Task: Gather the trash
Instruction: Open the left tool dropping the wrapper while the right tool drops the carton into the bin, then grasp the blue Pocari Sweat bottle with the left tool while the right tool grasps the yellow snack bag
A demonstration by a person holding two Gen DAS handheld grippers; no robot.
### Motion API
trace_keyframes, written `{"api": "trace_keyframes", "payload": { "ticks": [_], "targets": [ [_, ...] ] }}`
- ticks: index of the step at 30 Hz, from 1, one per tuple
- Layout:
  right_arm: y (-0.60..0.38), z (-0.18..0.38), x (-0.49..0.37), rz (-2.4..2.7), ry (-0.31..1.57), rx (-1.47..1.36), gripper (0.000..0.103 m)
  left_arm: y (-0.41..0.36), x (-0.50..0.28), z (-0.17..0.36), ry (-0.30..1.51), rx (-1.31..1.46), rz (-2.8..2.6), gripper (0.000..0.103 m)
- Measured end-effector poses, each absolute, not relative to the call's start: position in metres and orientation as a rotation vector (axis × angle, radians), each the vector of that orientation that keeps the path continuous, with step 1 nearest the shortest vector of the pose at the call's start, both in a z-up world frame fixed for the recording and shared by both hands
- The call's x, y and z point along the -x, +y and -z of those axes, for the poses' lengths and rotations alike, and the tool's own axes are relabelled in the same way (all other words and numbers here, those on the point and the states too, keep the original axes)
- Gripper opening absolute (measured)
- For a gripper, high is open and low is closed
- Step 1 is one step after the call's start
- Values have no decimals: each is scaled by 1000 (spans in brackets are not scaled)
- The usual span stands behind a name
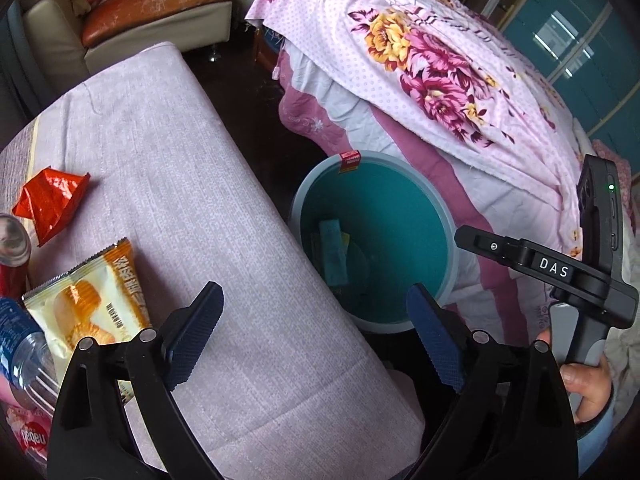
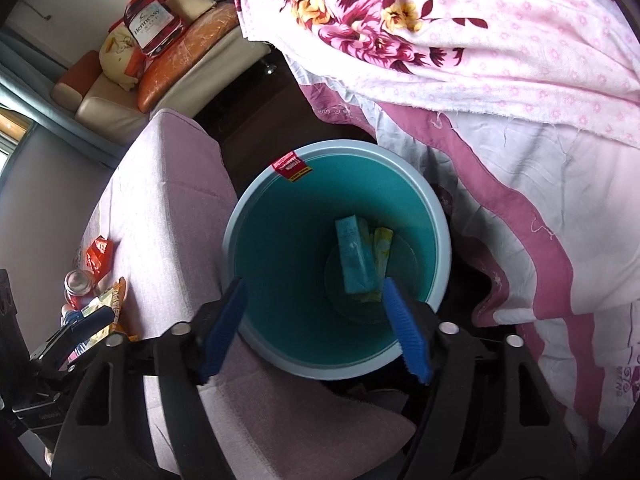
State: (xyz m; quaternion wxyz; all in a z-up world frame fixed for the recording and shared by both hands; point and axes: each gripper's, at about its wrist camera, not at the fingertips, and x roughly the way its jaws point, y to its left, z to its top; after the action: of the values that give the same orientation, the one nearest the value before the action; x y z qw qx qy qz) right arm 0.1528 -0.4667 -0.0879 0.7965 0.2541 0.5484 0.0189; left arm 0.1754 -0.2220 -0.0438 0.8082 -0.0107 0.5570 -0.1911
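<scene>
at the left edge of the left wrist view a plastic bottle (image 1: pixel 20 344) and a red can (image 1: pixel 12 256) are cut off. a crumpled red wrapper (image 1: pixel 50 200) and an orange snack packet (image 1: pixel 96 300) lie on the lilac tablecloth (image 1: pixel 180 184). the left gripper (image 1: pixel 314 336) gapes, empty. centre frame, the teal bin (image 2: pixel 256 216) holds a teal box (image 2: pixel 356 260); above it the right gripper (image 2: pixel 316 328) is released. a floral sheet (image 2: pixel 460 28) fills the upper right.

the bin (image 2: pixel 236 240) mouth lies open from above, hemmed by the padded table (image 2: pixel 172 200) and draped floral bedding (image 2: pixel 520 100).
</scene>
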Motion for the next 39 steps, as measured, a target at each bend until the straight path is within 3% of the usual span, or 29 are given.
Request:
{"api": "trace_keyframes", "payload": {
  "ticks": [23, 39],
  "targets": [
    [-358, 36, -142, -193, 1182, -398, 77, -98, -124, 6, 1089, 177, 260, 94],
    [-264, 43, -162, -351, 1251, -283, 77, 5, -112, 32, 1099, 359, 25, 94]
  ]
}}
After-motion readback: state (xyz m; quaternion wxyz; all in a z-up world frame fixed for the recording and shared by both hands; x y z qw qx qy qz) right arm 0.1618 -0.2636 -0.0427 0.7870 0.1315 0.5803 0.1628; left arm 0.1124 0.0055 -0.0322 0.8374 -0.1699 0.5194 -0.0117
